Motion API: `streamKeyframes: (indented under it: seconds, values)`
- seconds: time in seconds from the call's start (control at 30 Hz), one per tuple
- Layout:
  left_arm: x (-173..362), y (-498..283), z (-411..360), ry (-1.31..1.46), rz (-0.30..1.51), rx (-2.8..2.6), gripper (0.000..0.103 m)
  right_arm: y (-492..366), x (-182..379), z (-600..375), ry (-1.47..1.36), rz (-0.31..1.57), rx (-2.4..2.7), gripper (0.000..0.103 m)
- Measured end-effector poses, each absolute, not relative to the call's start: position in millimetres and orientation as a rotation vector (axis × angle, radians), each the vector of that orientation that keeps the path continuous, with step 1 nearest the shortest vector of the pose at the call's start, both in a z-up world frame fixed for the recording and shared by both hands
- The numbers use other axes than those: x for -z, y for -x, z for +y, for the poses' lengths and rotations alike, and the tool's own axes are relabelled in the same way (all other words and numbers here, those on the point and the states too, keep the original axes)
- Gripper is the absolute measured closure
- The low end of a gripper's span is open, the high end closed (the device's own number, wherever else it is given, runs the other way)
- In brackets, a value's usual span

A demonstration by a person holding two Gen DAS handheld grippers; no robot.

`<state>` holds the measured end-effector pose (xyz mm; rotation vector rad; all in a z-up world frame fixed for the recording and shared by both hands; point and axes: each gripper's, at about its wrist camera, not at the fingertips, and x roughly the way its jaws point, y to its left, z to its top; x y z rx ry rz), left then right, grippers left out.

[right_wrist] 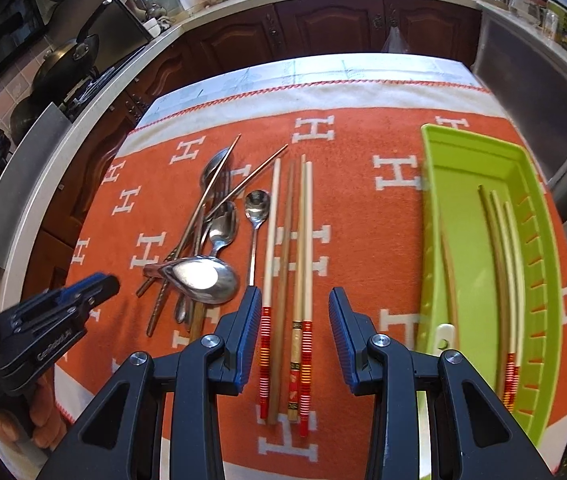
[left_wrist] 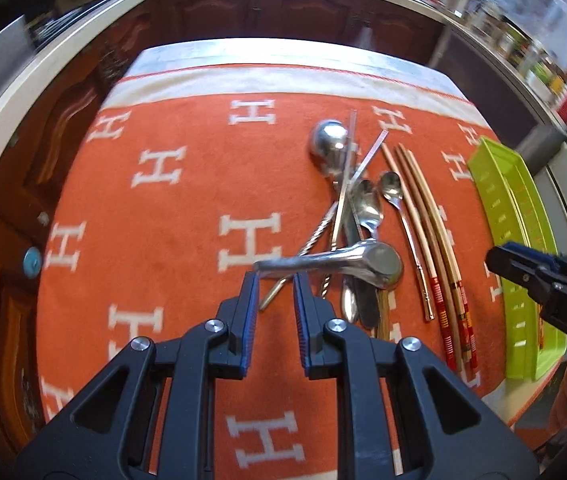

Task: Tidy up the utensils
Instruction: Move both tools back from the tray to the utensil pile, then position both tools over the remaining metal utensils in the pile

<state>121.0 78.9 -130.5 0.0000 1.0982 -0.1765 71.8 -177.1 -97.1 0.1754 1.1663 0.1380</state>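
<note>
A pile of metal spoons and metal chopsticks [left_wrist: 353,208] lies on the orange cloth [left_wrist: 187,184]. A large steel soup spoon [left_wrist: 339,266] lies on top, its handle pointing left. My left gripper [left_wrist: 275,280] is open, its fingertips just below the handle's end, not touching. Several wooden chopsticks [right_wrist: 287,280] lie right of the pile. My right gripper [right_wrist: 295,300] is open and empty, its jaws straddling them from above. A green tray [right_wrist: 467,248] at the right holds several chopsticks [right_wrist: 503,264].
The table's far edge [right_wrist: 323,72] borders dark wooden cabinets [right_wrist: 323,24]. A stove with pans [right_wrist: 63,64] stands far left. The left gripper also shows at the right wrist view's left edge [right_wrist: 63,300]; the right gripper shows at the left wrist view's right edge [left_wrist: 543,280].
</note>
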Motion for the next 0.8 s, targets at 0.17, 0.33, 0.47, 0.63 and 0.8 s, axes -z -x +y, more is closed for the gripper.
streamKeyframes:
  seconds: [0.17, 0.33, 0.47, 0.63, 0.8]
  values:
    - [144, -126, 60, -0.156, 1.096, 0.287, 0.088, -75, 102, -167, -0.155, 1.175, -0.170, 0.068]
    - [156, -118, 36, -0.365, 1.043, 0.301, 0.088, -78, 110, -166, -0.157, 1.189, -0.182, 0.068]
    - [164, -115, 18, -0.475, 0.987, 0.278, 0.088, -81, 116, -171, -0.168, 1.195, -0.180, 0.068]
    - [167, -111, -3, -0.554, 0.945, 0.312, 0.088, -82, 119, -178, -0.180, 1.199, -0.172, 0.068]
    - [172, -117, -15, -0.618, 0.923, 0.322, 0.088, -81, 121, -183, -0.189, 1.201, -0.166, 0.068]
